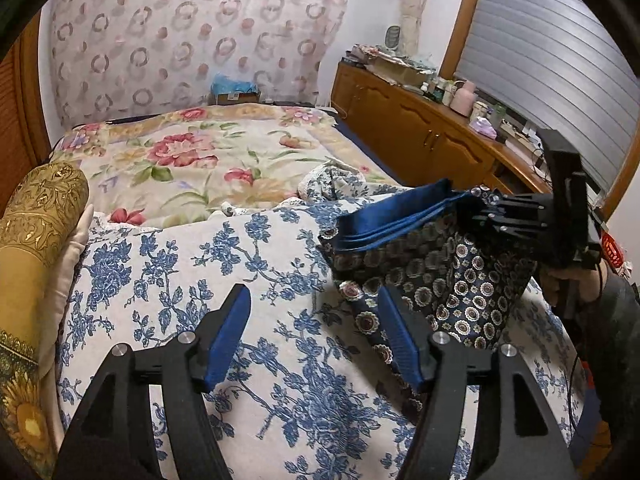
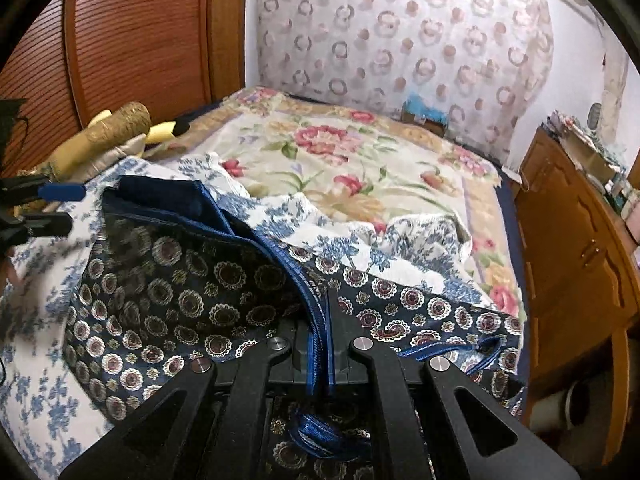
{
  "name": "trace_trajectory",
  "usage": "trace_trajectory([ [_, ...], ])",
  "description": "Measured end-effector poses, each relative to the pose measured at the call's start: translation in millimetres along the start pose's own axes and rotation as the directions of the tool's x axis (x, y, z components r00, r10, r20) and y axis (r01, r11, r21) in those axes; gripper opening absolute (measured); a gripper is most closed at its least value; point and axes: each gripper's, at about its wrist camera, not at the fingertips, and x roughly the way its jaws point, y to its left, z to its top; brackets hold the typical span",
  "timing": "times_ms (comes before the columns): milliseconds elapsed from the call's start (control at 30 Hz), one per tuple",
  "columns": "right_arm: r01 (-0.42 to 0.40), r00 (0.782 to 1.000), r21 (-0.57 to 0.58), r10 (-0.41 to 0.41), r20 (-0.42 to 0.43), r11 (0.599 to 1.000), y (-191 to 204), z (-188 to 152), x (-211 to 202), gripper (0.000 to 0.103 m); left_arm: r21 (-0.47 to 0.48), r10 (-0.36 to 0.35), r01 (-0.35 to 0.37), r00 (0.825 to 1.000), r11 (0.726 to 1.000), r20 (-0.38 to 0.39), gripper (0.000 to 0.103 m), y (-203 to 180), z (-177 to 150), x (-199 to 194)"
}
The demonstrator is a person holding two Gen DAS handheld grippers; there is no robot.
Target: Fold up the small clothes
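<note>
R gripper [image 2: 319,360] pinch: garment [image 2: 180,280] hem.

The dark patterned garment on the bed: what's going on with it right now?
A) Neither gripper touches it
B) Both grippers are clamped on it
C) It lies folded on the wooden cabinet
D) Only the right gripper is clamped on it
D: the right gripper is shut on the blue-trimmed edge of the dark patterned garment, lifting it above the blue floral bedspread, while the left gripper stands open with nothing between its fingers.
</note>
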Motion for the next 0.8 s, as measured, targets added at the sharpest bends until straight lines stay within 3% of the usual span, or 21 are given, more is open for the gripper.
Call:
trace_trajectory([
  [400, 0.051, 0.999, 0.057, -0.05, -0.017, 0.997, -2, 7, -5, 0.004, 0.033, -0.01, 0.011, 1.0, 0.999, -0.025, 0.067, -8, 8, 16],
  [667, 0.145, 0.989, 0.068, -0.146, 0.013, 0.987, -3, 4, -32, 0.024, 0.043, -0.01, 0.013, 0.999, 0.999, -0.053, 0.067, -12, 9, 29],
  [800, 0.155, 0.987, 0.091, -0.157, 0.017, 0.984, -6, 2, -44, 0.045, 0.043, -0.013, 0.016, 0.998, 0.999, -0.069, 0.067, -13, 9, 35],
])
